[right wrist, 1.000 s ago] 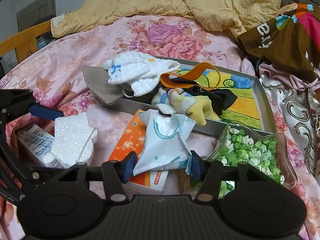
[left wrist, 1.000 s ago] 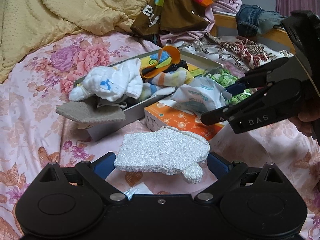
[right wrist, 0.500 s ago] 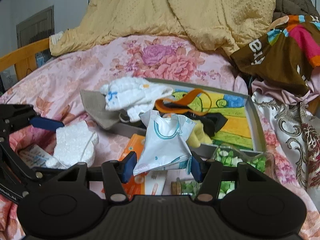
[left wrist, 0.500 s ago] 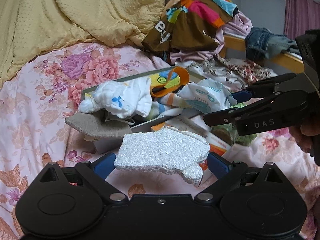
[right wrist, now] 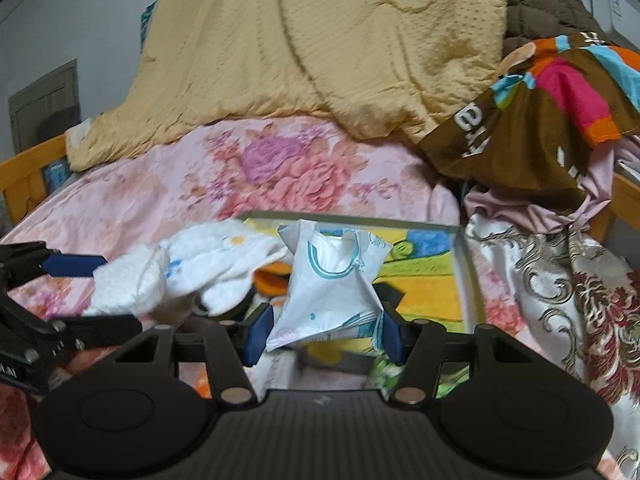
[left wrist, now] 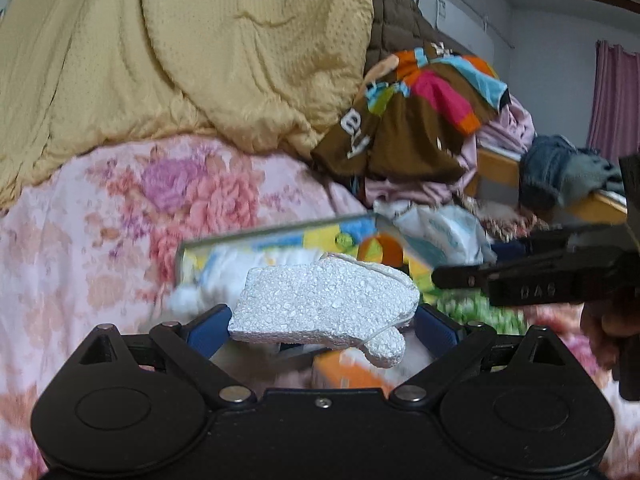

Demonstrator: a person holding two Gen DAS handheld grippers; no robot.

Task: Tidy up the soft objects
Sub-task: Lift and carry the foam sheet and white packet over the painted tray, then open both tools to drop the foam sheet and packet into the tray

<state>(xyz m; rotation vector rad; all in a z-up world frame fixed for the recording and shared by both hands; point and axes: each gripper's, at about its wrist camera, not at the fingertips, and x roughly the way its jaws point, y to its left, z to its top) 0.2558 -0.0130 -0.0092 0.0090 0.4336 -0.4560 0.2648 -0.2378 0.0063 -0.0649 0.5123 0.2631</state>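
My left gripper is shut on a white foam block, its blue pads pressing both ends, and holds it in the air above the bed. In the right wrist view my right gripper is shut on a white packet with teal print, also lifted. Behind both lies a shallow tray with a colourful printed bottom on the floral bedspread. A white cloth bundle and an orange strap rest in the tray. The right gripper shows at the right of the left wrist view.
A yellow quilt is heaped at the back. A brown multicoloured garment and patterned fabric pile up at the right. An orange box and green bits lie below the grippers. A wooden bed rail runs at the left.
Both grippers have risen and tilted up with their loads. The tray and its contents have dropped lower in both views, and more quilt and wall show.
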